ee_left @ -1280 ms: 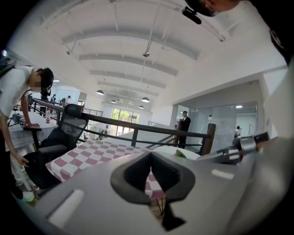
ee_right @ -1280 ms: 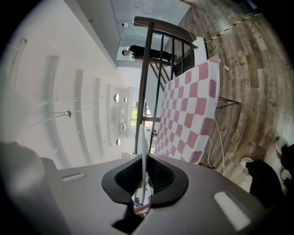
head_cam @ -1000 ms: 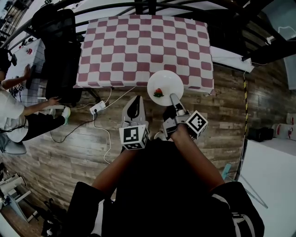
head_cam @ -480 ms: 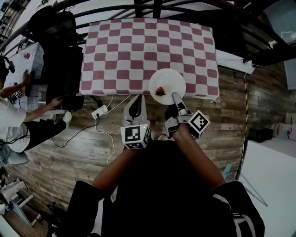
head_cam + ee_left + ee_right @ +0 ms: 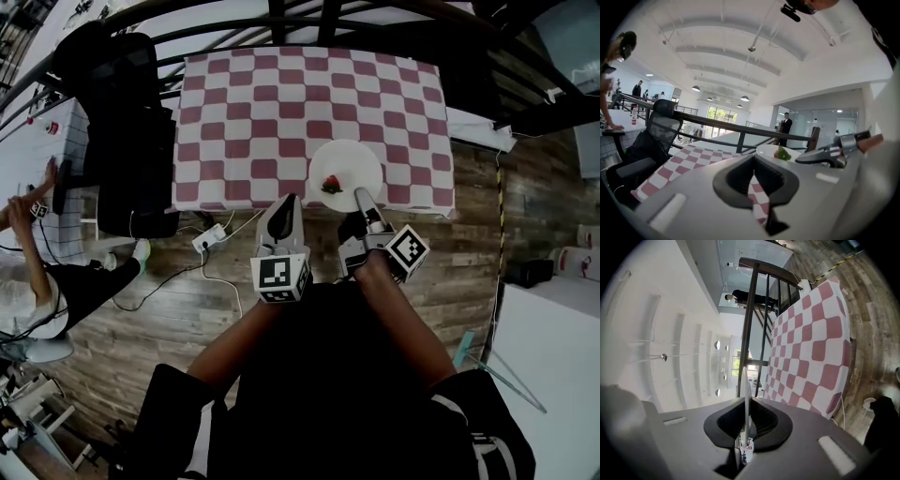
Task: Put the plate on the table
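**Head view.** The person has stepped closer to the surface point(image 5: 262, 112) with the red and white checked cloth. A moment ago the plate point(image 5: 349, 161) hung half over the wooden floor point(image 5: 169, 309). Now all of it is above the cloth, near the edge at 6 o'clock. That is good for the task, since the plate is over the right spot. I think it still has to go down and be let go. The right hand-held gripper point(image 5: 360, 195) pinches the plate's rim at 6 o'clock. The left hand-held gripper point(image 5: 285, 201) is beside it at 9 o'clock, apart from the plate, with its tip just over the cloth's edge. The plate holds one small red and green piece of food point(image 5: 331, 184), near its 7 o'clock side. A black chair point(image 5: 131, 131) stands at 9 o'clock of the surface.

**Left gripper view.** The left hand-held gripper is closed and holds nothing. Only the checked cloth shows through the gap behind its tips. At 2 o'clock you can see the plate with the food on it and the right hand-held gripper holding it. A dark rail point(image 5: 736, 129) runs behind the surface.

**Right gripper view.** This view is tipped on its side. The plate's thin white rim stands right between the closed jaws, held tight. The checked cloth lies at 2 o'clock.
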A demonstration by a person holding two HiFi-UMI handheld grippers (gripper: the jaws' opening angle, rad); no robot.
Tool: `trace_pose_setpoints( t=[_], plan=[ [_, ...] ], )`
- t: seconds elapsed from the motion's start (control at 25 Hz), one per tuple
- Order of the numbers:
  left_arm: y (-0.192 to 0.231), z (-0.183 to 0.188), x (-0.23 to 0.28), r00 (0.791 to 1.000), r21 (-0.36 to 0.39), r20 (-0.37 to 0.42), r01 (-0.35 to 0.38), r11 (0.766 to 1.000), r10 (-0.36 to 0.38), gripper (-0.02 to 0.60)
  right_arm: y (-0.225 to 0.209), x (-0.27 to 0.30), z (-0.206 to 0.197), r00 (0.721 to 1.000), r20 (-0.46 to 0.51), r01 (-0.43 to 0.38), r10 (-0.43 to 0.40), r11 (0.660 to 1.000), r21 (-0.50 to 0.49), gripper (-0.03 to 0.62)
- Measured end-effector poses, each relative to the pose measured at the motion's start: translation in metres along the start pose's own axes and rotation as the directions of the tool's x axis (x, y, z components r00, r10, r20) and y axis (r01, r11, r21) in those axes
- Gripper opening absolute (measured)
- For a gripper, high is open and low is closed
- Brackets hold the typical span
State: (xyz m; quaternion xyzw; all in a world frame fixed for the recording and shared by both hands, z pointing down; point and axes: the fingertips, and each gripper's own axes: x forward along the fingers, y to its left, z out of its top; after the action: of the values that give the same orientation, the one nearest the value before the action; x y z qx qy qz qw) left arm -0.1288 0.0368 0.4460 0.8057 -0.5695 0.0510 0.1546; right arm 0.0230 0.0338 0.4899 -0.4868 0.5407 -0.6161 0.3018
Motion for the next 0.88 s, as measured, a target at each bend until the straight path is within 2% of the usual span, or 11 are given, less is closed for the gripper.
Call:
trace_pose_setpoints(
  t=[0.44,0.88],
  plan=[
    [0.049,0.019,0.013,0.999,-0.011,0.035,0.010,1.000,-0.010,0.009,0.010,0.038,-0.015,0.999,0.034,-0.006,0.005,1.000,0.014,0.017],
    [0.071,0.022,0.045,0.999,0.030,0.032,-0.041,0.999,0.040,0.009,-0.002,0.064,-0.008,1.000,-0.009,0.007,-0.007,1.000,0.004,0.017]
  ],
)
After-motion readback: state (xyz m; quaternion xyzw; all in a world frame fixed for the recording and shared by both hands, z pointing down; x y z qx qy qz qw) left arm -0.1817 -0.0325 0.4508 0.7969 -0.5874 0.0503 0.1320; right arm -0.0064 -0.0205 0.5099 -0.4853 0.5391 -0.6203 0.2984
